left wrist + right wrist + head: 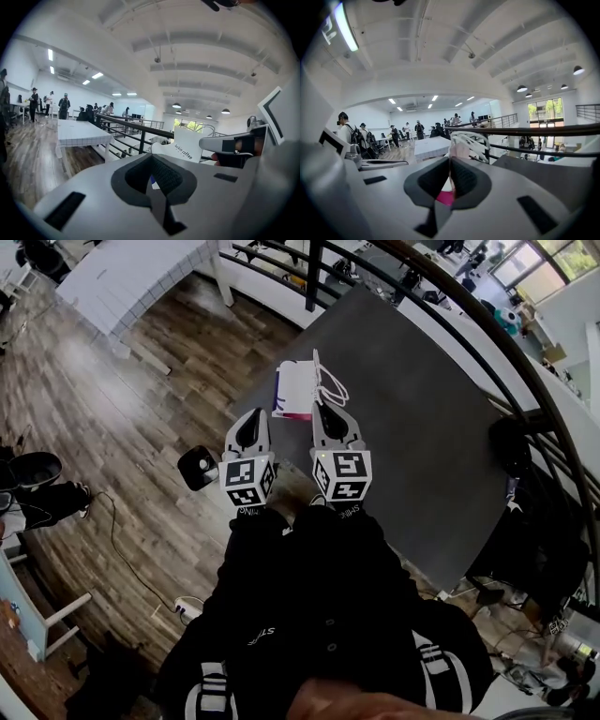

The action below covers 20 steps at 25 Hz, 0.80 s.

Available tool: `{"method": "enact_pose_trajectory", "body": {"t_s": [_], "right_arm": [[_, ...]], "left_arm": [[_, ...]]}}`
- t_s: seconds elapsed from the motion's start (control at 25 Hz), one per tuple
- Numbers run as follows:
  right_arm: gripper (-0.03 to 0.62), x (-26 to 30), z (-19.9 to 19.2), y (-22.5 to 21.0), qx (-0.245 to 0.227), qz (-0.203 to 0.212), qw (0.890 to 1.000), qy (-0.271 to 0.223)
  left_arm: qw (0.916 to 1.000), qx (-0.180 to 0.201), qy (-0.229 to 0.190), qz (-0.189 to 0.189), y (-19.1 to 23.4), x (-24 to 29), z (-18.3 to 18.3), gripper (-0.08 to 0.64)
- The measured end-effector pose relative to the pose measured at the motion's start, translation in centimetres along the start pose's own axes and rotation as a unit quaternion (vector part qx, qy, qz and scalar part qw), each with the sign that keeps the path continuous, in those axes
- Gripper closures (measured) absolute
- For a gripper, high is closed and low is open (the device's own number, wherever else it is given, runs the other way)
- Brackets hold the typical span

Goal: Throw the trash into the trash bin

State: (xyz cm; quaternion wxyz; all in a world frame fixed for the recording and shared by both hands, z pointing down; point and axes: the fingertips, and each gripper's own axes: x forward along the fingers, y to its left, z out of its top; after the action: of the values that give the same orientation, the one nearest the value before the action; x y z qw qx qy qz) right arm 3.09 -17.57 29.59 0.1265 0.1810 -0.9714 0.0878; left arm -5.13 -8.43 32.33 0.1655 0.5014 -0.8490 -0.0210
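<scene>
Gripping the white paper carrier bag with pink and blue trim (295,388) in the right hand-held gripper (322,409), pinched shut on the pink edge nearest it, just below the white cord handles (469,140). Held straight ahead of both tools, over the near corner of the dark grey desk (412,446); hard to tell whether lifted or touching.

Keeping the left hand-held gripper (253,415) closed just left of the bag's corner, with only a blue sliver glimpsed past its pads and nothing clearly caught.

Probably time to carry. Keep the right pinch firm, raise the bag clear before swinging, and mind the loose handles. Bring it back and left, down towards the small black container (199,468) on the wooden floor (112,409) beside the left hand-held gripper, seemingly the bin. Release only once directly above its mouth.
</scene>
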Motion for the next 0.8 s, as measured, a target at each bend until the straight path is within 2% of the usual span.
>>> {"method": "enact_pose_trajectory", "body": {"t_s": [0.2,0.4,0.56,0.8], "right_arm": [[0.568,2.7,2.1,7.7,-0.025,0.052,0.998,-0.007],[0.568,5.9,2.2,15.9,-0.04,0.104,0.994,0.002],[0.568,8.7,0.6,22.9,-0.049,0.154,0.987,0.019],[0.568,11.9,-4.0,31.7,-0.057,0.214,0.974,0.052]], "left_arm": [[0.9987,-0.022,-0.014,0.044,6.9,-3.4,1.3,0.56],[0.9949,-0.04,-0.021,0.091,14.3,-7.1,1.9,0.56],[0.9883,-0.055,-0.021,0.141,20.7,-10.7,1.2,0.56],[0.9761,-0.082,-0.011,0.201,28.9,-15.5,-2.2,0.56]]}}
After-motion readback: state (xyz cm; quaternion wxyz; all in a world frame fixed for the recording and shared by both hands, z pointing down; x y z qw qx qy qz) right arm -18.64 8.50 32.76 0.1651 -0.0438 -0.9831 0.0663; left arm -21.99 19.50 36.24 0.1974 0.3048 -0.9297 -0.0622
